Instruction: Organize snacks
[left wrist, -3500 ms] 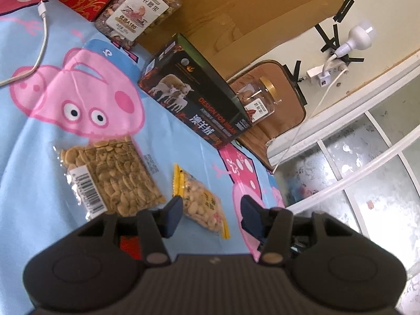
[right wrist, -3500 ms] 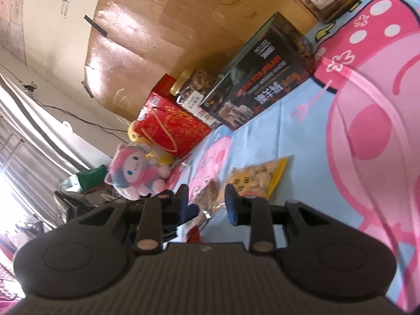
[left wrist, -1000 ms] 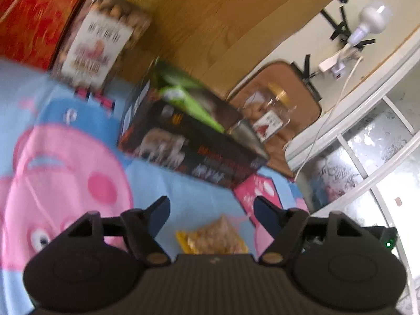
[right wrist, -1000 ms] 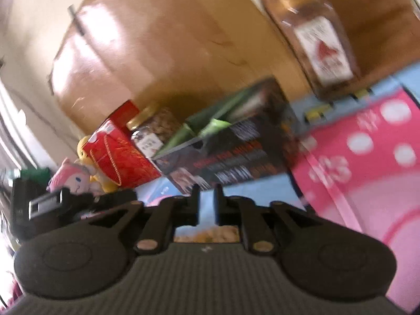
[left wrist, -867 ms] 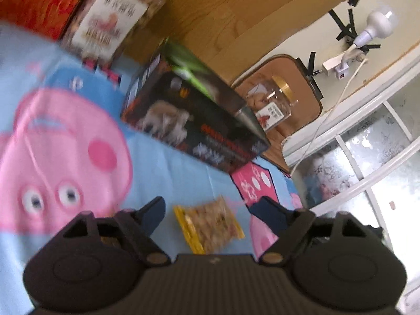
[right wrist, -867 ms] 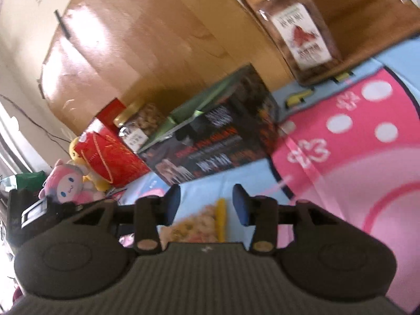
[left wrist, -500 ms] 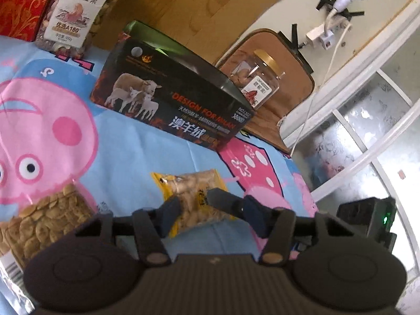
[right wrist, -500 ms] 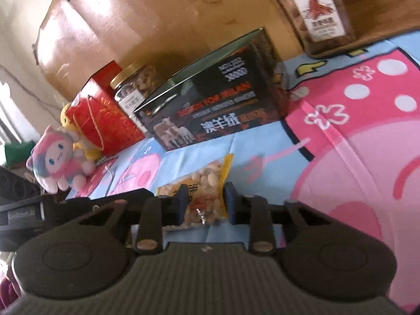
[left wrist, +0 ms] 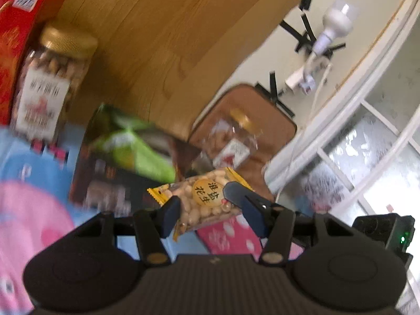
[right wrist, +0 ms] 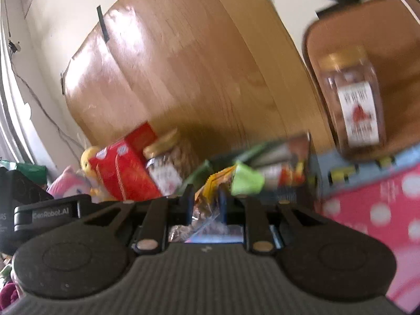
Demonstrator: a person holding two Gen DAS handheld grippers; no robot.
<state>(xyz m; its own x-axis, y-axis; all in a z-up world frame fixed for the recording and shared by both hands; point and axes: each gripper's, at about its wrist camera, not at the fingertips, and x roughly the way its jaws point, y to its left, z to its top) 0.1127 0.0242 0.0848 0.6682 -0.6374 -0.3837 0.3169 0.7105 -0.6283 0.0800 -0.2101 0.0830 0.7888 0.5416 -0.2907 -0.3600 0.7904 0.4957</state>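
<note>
A small yellow-edged bag of peanuts (left wrist: pixel 207 197) hangs in the air in the left wrist view. My right gripper's fingers (left wrist: pixel 236 194) clamp its far end. The same bag (right wrist: pixel 207 202) sits crumpled between the fingers of my right gripper (right wrist: pixel 206 204), which is shut on it. My left gripper (left wrist: pixel 202 207) is open, with the bag between its fingers but not pinched. Behind stands the open dark box (left wrist: pixel 110 181) with a green bag (left wrist: pixel 134 155) inside; the box (right wrist: pixel 283 178) also shows in the right wrist view.
A gold-lidded nut jar (left wrist: pixel 50 89) and a red box (left wrist: pixel 13 34) stand at the left against the wooden board (left wrist: pixel 162 39). A second jar (right wrist: pixel 351 105) stands at the right before a brown panel. The cartoon sheet (left wrist: pixel 31 210) covers the surface. Plush toys (right wrist: pixel 76 181) sit far left.
The peanut bag has been lifted off the sheet by the right gripper and carried toward the open box. Both grippers have tilted upward, and the left gripper's fingers have spread wider around it.
</note>
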